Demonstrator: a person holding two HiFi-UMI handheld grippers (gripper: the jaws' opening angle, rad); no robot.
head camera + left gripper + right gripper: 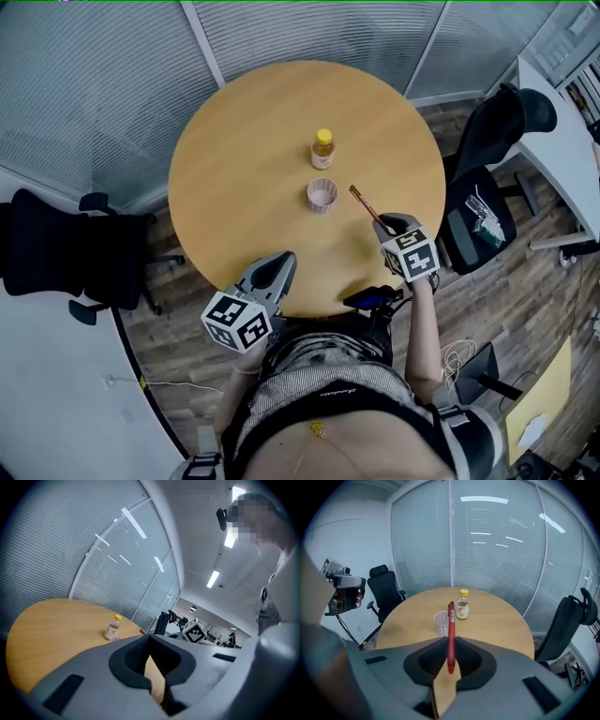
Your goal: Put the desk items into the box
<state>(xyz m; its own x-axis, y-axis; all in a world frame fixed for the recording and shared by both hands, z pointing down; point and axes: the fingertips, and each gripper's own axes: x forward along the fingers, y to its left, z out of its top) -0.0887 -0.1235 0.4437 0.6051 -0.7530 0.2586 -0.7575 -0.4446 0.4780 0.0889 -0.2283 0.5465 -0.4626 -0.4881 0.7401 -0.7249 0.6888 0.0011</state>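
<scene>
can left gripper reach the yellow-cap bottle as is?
Probably yes. The left gripper is empty at the table's near edge, with bare table toward the upright bottle. The cup just in front of the bottle may crowd a straight approach; the right gripper, holding the pen, is clear.

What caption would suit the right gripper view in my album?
Right tongs hold a red pen above a round table with a cup and bottle.
</scene>
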